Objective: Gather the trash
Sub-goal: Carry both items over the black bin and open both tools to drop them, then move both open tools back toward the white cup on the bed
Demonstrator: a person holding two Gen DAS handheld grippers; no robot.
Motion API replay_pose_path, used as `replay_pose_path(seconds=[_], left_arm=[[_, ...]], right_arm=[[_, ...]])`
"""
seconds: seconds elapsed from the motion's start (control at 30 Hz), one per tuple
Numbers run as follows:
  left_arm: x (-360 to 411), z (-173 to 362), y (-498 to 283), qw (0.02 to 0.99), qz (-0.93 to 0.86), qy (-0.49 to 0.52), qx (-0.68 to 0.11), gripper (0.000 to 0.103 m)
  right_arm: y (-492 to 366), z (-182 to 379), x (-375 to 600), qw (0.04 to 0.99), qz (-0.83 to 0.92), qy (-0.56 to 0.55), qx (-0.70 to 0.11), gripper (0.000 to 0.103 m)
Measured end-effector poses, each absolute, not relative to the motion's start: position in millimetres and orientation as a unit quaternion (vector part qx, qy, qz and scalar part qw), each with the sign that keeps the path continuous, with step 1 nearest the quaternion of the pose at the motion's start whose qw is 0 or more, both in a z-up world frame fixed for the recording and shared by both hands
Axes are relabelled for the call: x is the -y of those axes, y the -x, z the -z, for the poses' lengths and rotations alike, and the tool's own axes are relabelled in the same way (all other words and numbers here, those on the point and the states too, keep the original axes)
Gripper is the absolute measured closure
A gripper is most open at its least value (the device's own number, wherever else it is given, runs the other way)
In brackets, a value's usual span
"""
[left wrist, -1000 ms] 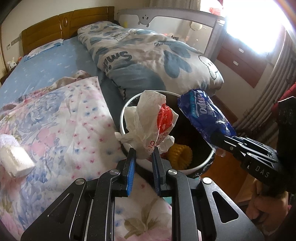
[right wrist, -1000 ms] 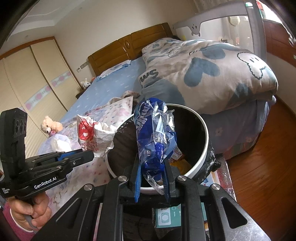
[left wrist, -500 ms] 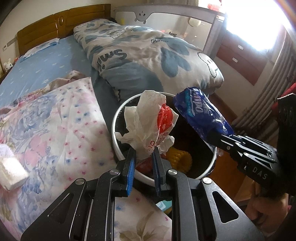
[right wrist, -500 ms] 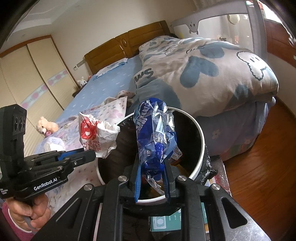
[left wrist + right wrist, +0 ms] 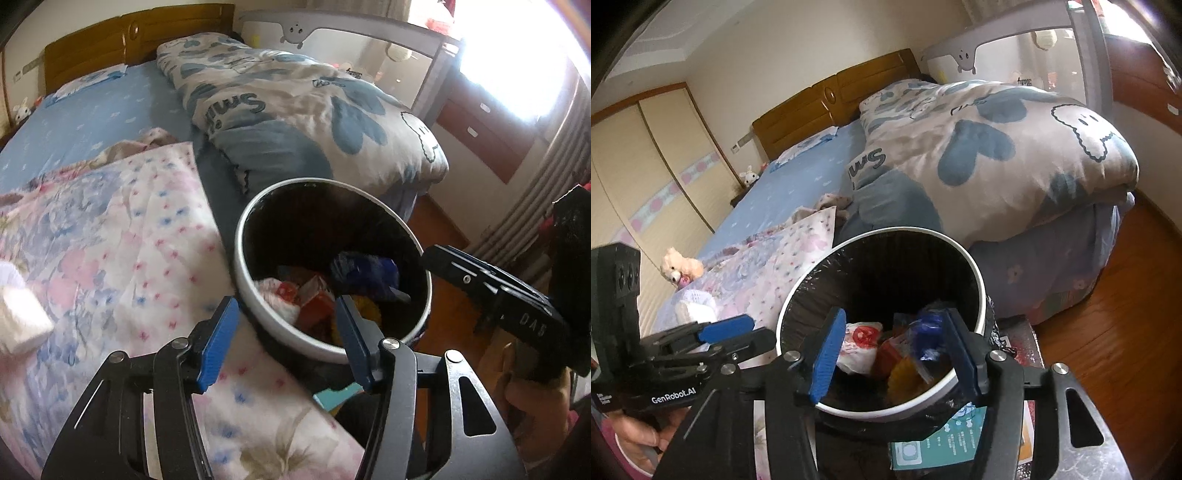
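Right view only: teddy bear point(image 5: 681, 268) on bed point(image 5: 798, 192).

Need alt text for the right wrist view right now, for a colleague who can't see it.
The right gripper hangs open over a white-rimmed trash bin beside the bed; a blue wrapper and a white-and-red bag lie inside.

White-rimmed black-lined bin point(image 5: 975, 280), blue wrapper point(image 5: 929, 330), red-and-white bag point(image 5: 860, 341), pink-and-blue floral quilt point(image 5: 110, 251), blue-padded tongs point(image 5: 286, 334)

Left gripper point(image 5: 284, 339) and right gripper point(image 5: 894, 354) both hold jaws wide apart.
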State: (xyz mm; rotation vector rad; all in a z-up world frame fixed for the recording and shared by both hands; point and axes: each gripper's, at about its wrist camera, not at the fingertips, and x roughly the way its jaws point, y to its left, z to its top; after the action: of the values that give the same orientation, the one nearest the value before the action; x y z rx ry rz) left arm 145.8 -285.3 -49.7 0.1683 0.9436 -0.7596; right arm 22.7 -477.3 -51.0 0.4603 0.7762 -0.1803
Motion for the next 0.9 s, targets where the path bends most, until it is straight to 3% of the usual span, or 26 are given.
replay_pose_path(seconds=[0.17,0.43,0.9], left_arm=[[257.9,57.1,-137.0,0.819,0.346,-0.060,-0.454,0.045],[199.0,70.1,-123.6,0.824,0.319,-0.032,-0.468,0.045],[70.8,84.9,-129.3,0.850,0.217,0.033,-0.478,0.045]], right_arm=[[-16.8,48.4,468.0,0.897,0.081,-0.236,-0.364,0.028],[-16.6,42.3,431.1,0.901,0.051,-0.241,-0.357,0.022],[-42.0,53.5,341.9,0.897,-0.032,-0.218,-0.383,0.022]])
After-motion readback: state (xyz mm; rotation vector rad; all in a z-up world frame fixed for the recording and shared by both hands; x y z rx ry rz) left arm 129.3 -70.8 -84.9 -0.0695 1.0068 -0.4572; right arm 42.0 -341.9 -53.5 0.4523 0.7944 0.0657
